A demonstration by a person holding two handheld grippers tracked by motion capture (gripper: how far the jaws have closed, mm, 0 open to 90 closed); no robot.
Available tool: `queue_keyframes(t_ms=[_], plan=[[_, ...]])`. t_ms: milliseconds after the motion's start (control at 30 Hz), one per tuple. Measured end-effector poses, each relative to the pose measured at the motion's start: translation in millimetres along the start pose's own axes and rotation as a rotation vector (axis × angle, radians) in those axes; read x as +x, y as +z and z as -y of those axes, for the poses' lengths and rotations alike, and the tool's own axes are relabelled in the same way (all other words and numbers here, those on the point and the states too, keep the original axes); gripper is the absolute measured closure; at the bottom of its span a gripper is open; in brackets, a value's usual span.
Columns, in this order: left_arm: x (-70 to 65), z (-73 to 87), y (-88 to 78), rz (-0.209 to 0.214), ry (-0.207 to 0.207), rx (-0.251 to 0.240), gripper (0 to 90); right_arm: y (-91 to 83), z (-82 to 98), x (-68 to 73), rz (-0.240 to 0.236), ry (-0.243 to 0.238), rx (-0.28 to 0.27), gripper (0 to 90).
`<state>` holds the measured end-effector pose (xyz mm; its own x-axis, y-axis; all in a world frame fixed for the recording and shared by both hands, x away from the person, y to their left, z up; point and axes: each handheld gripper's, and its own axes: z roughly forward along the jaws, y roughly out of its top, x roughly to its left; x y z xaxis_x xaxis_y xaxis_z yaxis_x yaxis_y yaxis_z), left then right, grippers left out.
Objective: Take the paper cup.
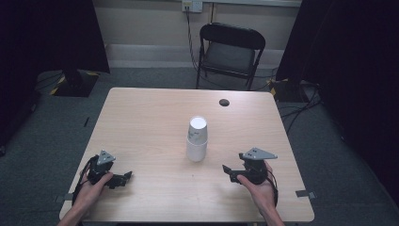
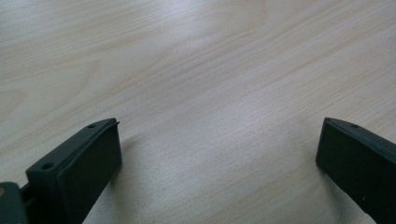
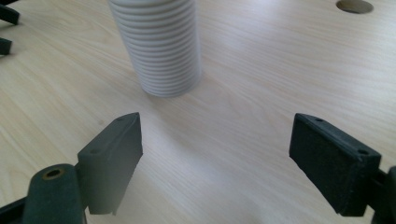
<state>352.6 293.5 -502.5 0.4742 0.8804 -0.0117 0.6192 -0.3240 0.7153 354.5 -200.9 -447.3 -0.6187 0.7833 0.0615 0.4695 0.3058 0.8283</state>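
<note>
My right hand-held gripper (image 3: 215, 154) is released, nothing between its jaws; the left (image 2: 219, 163) rests open near the bench's (image 1: 141, 117) front left corner. The cup stack (image 1: 196, 140) stands upside down mid-bench. I should approach level and close squarely across the ribbed wall.

I counted two white ribbed paper cups (image 1: 196, 138) stacked upside down, two black handheld grippers (image 1: 123, 178) (image 1: 227, 171), one black folding chair (image 1: 229, 54), one pale wooden table (image 1: 150, 117).
</note>
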Motion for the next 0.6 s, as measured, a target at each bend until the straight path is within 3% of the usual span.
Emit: queue_keyframes(t_ms=[200,367,600], plan=[[0.1,0.0,0.1,0.001,0.001,-0.001,0.0,3.3,-17.7,9.9,-0.043,-0.042,-0.029,19.8],[0.1,0.0,0.0,0.001,0.001,0.0,0.0,6.9,-29.7,16.0,-0.052,-0.064,-0.043,21.2],[0.1,0.0,0.0,0.001,0.001,0.0,0.0,7.1,-45.4,17.9,-0.078,-0.064,-0.073,22.0]])
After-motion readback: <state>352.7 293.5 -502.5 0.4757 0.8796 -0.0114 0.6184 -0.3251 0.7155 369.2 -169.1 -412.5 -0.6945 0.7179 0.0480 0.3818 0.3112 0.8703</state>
